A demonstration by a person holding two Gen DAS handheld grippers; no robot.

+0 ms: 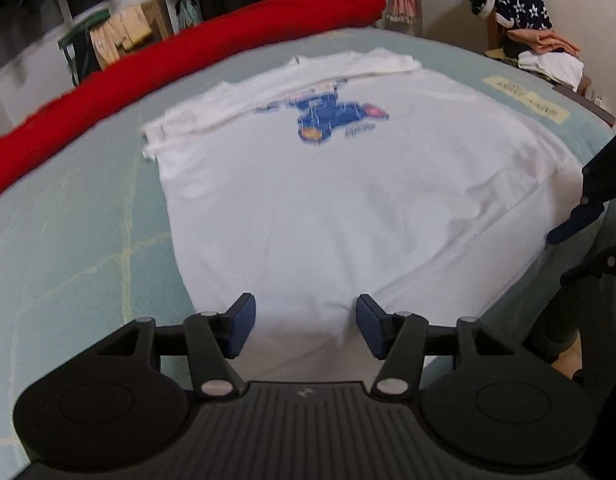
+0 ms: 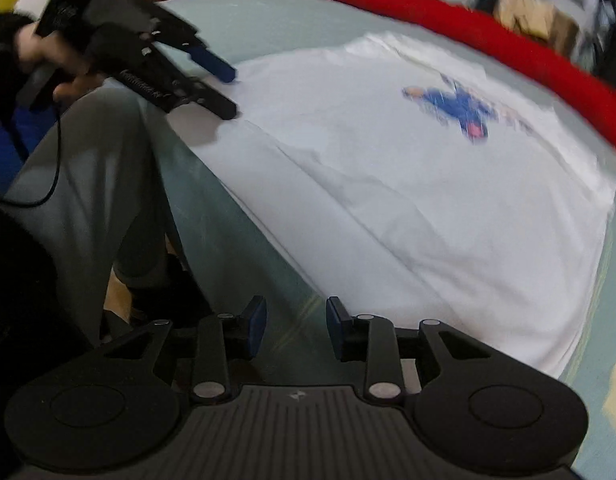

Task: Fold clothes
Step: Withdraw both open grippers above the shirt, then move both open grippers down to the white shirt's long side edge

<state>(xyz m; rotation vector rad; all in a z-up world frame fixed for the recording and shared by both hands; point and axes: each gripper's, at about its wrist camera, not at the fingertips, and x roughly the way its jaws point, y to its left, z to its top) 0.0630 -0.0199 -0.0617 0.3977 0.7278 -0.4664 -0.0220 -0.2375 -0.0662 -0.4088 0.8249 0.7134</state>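
The left gripper (image 1: 306, 330) is held with its fingers (image 1: 240, 330) released, spread over the near hem of the white T-shirt (image 1: 348, 200). The right gripper (image 2: 296, 330) is likewise seen parted, gripping nothing, at the bed's edge just beside the shirt's side. The shirt is laid flat on the pale green bed (image 1: 76, 248), one sleeve folded inward. Beyond it, a red bolster (image 1: 228, 48) is laid along the far edge.

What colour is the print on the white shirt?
Mostly blue, with small pink and orange patches; the print shows best in the left wrist view, though blurred.
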